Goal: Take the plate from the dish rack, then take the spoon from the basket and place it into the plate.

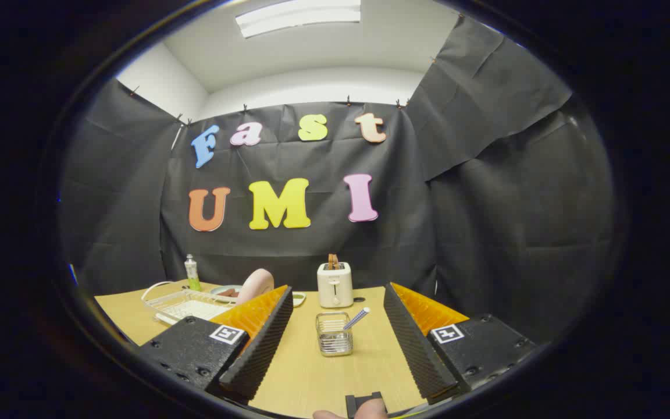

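Gripper [338,326] jaws wide apart, holding nothing, hovering above the wooden table [312,372]. Neither step looks started.

Plate [257,285]: pink, standing on edge at the far end of the dish rack [186,305], which sits ahead and beyond the left finger [256,337]. The finger covers the plate's lower part, so I can't say for sure it's seated in a slot, but it looks unmoved.

Spoon [357,318]: striped handle poking up out of the small wire basket [334,333], which stands between the fingers and just ahead of them, well short of the white toaster [335,284] behind it.

Other stuff: a bottle [192,272] behind the rack, a shallow dish [225,290] next to the plate, partly hidden.

Left to do: everything. Plate out of the rack and set down, then spoon out of the basket and into the plate. Gripper is lined up more with the basket than the rack, so it needs to swing left first
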Available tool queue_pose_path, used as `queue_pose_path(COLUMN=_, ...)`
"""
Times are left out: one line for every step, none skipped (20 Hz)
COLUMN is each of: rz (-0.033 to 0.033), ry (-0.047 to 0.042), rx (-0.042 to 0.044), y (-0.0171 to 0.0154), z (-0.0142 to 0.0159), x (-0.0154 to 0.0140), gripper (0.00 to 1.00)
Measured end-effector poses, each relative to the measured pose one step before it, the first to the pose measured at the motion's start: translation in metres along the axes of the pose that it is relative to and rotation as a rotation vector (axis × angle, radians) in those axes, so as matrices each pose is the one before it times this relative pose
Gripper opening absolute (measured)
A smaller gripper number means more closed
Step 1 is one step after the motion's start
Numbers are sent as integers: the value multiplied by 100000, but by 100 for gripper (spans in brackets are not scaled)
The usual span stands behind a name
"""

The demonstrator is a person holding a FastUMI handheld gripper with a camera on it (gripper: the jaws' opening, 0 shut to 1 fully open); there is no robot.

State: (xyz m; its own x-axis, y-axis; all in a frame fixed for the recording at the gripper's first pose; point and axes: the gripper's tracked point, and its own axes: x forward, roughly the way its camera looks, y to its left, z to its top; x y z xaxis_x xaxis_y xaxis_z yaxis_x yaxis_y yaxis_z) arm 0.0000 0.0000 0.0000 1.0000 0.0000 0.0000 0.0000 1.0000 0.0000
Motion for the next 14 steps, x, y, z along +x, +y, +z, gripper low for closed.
queue_pose_path(rz=78, ry=161, rx=128, y=6, z=-13, x=-55, gripper=100)
queue_pose_path(rz=-12, ry=-99, rx=123, y=-37, z=-66, x=8, gripper=100)
queue_pose_path(rz=-32, ry=-103, rx=-38, y=15, z=135, x=7, gripper=100)
queue_pose_path(rz=172, ry=89, rx=-346, y=47, z=48, x=50, gripper=100)
queue_pose_path(rz=2, ry=48, rx=-368, y=5, z=-136, x=12, gripper=100)
queue_pose_path(rz=-133, ry=-220, rx=-106, y=-72, z=84, x=-102, gripper=100)
queue_pose_path(rz=-69, ry=-361, rx=75, y=3, z=164, x=-26, gripper=100)
queue_pose_path(rz=-93, ry=62, rx=-134, y=49, z=-68, x=124, gripper=100)
queue_pose_path(rz=27, ry=236, rx=10, y=41, z=-69, x=29, gripper=100)
queue_pose_path(rz=42, ry=-41, rx=305, y=-85, z=-102, x=-153, gripper=100)
queue_pose_path(rz=-228, ry=-8, rx=486, y=-106, z=55, x=-20, gripper=100)
queue_pose_path(rz=-5, ry=277, rx=481, y=-143, z=-50, x=-31, gripper=100)
queue_pose_path(rz=16, ry=504, rx=473, y=-2, z=-127, x=-17, gripper=100)
queue_pose_path(rz=-18, ry=463, rx=511, y=-53, z=-183, x=71, gripper=100)
